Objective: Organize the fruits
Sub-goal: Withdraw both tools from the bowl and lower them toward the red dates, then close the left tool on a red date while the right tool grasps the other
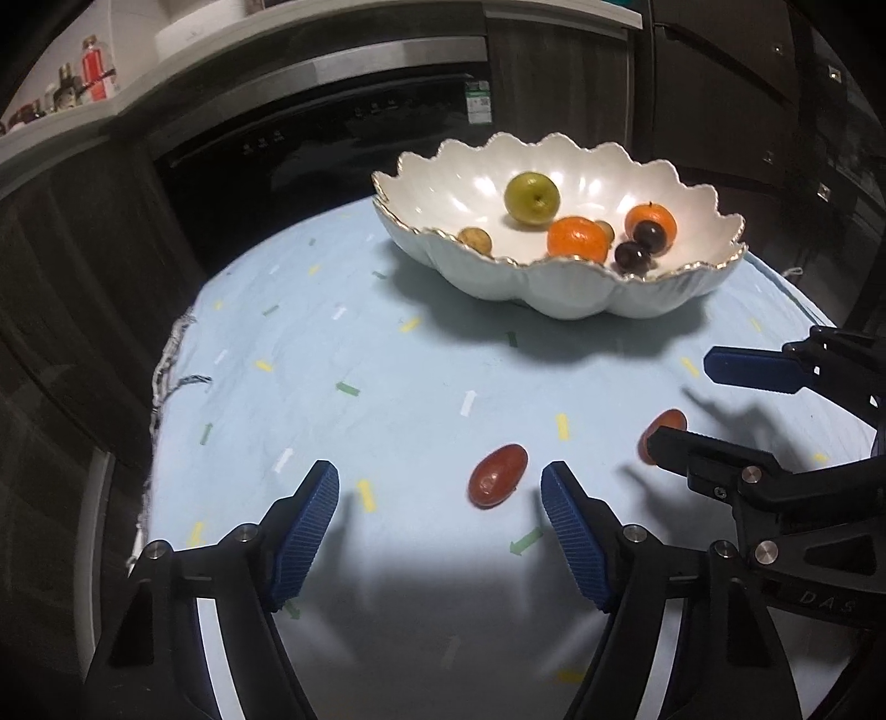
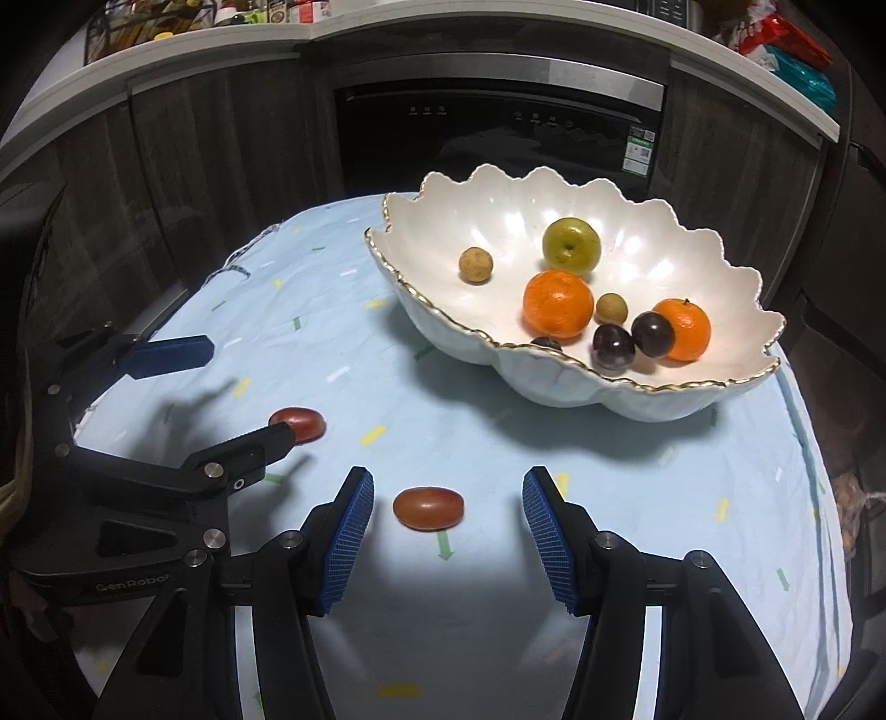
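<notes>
Over blue cloth (image 2: 554, 454), both grippers open, empty.

— What lay under everything?
— A pale blue cloth (image 2: 554, 443) with small coloured dashes, filling the middle of the frame.
— And behind it?
— A black oven (image 2: 498, 127) at top centre, bottles (image 1: 94, 72) on a shelf at upper left.

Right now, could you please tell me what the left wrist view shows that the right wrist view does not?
Only the left wrist view shows a red-capped bottle on the far counter. Only the right wrist view shows red and teal packets on the counter, and a second small tan fruit in full. Both show the scalloped bowl, two red oblong fruits on the cloth, and both hand-held grippers.
</notes>
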`<state>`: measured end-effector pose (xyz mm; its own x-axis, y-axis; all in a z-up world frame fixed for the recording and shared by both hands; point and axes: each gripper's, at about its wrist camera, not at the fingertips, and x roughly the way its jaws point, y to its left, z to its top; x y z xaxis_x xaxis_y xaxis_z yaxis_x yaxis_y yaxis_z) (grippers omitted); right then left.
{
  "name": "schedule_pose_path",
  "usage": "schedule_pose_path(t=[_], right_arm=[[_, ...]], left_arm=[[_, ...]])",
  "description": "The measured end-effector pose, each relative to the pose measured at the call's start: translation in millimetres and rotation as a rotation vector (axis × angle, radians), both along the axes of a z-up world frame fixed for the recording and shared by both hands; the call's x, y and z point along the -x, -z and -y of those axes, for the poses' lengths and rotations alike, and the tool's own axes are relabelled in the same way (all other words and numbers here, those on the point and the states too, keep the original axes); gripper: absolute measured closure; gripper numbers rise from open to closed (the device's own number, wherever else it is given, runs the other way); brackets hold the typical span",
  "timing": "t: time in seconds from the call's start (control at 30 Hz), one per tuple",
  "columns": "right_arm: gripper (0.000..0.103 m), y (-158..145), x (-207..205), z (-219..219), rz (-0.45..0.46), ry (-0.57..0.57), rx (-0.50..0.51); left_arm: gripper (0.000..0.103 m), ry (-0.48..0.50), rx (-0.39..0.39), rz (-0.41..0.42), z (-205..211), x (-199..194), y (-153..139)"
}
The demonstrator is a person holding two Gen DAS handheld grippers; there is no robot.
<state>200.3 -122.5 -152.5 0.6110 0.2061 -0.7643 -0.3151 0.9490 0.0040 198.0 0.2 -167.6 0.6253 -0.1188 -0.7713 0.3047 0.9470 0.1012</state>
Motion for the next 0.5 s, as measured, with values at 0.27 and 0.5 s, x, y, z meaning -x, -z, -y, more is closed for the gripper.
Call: schedule_pose_path(t=[0.27,0.5], right_arm=[[0.045,7.8,-4.5,-0.6,-0.037,-0.009,-0.02],[0.047,15.9,-9.4,2.4,-0.065,-0.011,-0.038]], left_arm=[[0.044,0.052,0.015,-0.038,5.8,-5.3,10.1],[0.058,0.065,0.052,-0.057,8.5,-11.0,13.6]])
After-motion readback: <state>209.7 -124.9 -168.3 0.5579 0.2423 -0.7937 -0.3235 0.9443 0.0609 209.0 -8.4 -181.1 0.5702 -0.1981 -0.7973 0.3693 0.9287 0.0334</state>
